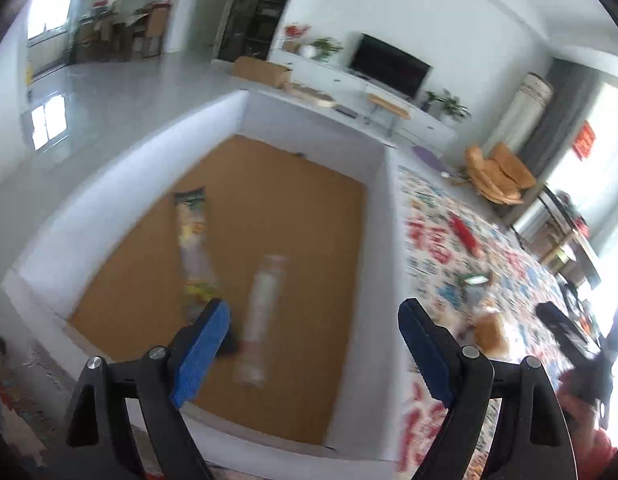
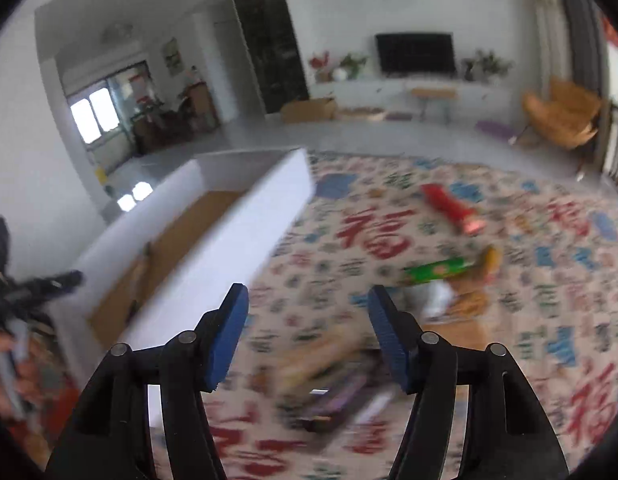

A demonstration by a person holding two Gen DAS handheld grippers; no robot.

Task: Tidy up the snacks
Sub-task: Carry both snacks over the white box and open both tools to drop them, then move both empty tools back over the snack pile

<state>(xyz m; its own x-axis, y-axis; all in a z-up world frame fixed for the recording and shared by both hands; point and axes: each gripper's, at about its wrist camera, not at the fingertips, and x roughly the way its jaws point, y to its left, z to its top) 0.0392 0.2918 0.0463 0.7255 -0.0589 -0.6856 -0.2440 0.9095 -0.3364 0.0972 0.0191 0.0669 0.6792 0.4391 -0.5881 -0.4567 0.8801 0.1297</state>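
Sorting snacks into the white box (image 1: 383,216): judging by the layout, the drop-off step just served, the next pickup pending. Inside the box, on its brown floor, toward its left wall, a long printed snack packet (image 1: 193,236); just right of that, nearer the box's middle, a pale blurred stick packet (image 1: 261,316), possibly mid-fall, too smeared to tell. Above the box's near edge, the left gripper (image 1: 313,348), jaws wide, nothing between them. Right of the box, on the patterned cloth (image 1: 437,248) of the counter, more snacks waiting: a red packet (image 2: 449,208) well away from the box, a green carton (image 2: 437,270) nearer, orange-brown wrappers (image 2: 469,300) touching it. Beside the box's right wall, the right gripper (image 2: 309,332), jaws apart, empty, hanging over a blurred dark purple packet (image 2: 333,404) near the box's near corner. Next move, as a guess: lowering the right gripper onto that packet, squaring the jaws across its narrow side, closing, then carrying over the wall; left gripper clearing out of the box's opening first.
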